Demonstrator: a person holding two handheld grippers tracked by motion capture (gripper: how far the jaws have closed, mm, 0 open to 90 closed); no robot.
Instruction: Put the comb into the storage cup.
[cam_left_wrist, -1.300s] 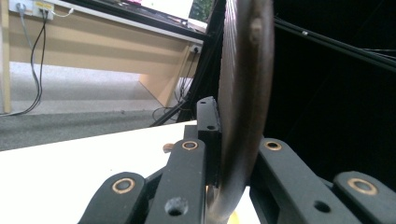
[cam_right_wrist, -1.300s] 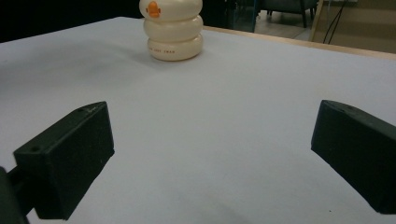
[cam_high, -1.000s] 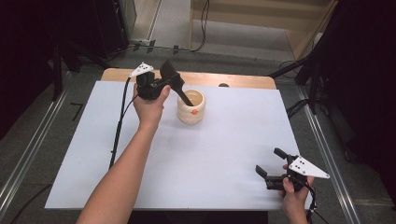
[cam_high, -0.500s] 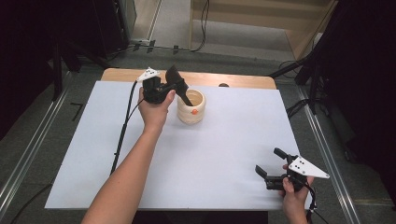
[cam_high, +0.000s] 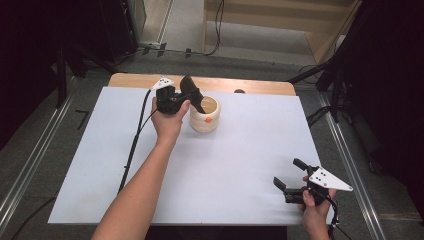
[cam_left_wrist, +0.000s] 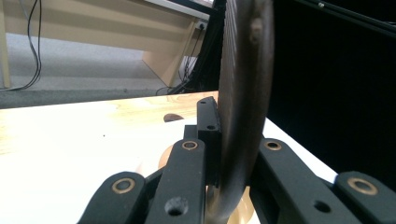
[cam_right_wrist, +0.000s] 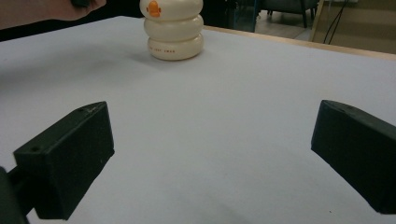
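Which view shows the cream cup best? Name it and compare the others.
The right gripper view: the cream cup stands unobstructed, ribbed side and orange mark plain. The high view shows it small, partly behind the left gripper. The left gripper view gives just a tan sliver.

No readable text (small print on cup (cam_right_wrist: 173, 29) blurred).

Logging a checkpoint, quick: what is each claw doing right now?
Left claw: shut on a dark flat tool, over the cream ridged cup.
Right claw: open, holding nothing, low over the white mat.
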